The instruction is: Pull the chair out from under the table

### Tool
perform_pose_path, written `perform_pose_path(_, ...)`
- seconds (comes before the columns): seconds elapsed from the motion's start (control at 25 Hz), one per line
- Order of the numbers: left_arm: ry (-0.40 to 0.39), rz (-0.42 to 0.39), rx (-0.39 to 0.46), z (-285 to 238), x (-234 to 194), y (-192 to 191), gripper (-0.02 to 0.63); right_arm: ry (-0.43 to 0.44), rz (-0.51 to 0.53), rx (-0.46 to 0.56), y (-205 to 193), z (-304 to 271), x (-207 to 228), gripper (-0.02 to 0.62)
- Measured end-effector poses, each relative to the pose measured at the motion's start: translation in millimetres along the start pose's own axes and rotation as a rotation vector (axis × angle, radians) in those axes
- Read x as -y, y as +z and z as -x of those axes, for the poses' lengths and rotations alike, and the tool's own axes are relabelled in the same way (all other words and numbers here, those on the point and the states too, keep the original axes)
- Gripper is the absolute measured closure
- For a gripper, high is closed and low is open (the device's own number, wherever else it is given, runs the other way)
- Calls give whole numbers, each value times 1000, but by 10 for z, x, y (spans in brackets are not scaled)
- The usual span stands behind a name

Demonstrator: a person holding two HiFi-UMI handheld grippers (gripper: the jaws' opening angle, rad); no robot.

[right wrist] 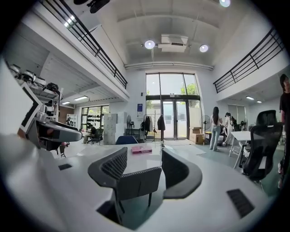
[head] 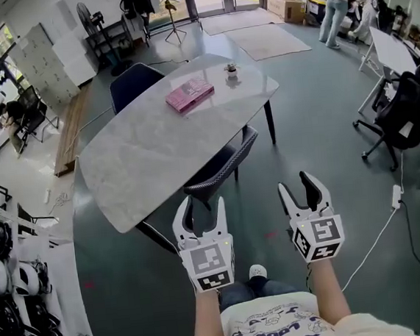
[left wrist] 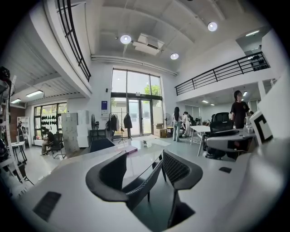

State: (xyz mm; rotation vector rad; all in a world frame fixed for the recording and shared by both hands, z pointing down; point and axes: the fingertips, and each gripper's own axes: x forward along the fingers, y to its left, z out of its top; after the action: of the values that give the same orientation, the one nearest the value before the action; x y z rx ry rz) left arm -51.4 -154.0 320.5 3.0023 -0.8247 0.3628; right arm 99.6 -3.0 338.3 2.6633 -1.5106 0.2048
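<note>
The chair (head: pixel 223 162) sits pushed in under the near edge of the surface (head: pixel 142 155), with only its dark back and part of the seat showing past the rim. Both grippers are released and empty. The left gripper (head: pixel 201 209) hangs just short of the chair back and the right gripper (head: pixel 298 188) is out to its side, neither touching it (each gripper view shows the back only through the open gap, farther off). We judge that the pull has not yet begun.

We see three hazards from here:
- A bite on the thin top rim of the back could slip off as soon as we haul.
- A one-sided pull would swing the chair round into the table leg (head: pixel 271 124).
- Any lift would knock the seat back against the underside and jolt the pink book (head: pixel 189 94) and the small pot (head: pixel 231 70) standing on top.
</note>
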Motion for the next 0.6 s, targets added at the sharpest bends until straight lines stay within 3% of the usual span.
perform_pose_path(0.6, 0, -14, -112, -842, -21, -331, 334, 36, -12, -109, -407, -801, 346, 336)
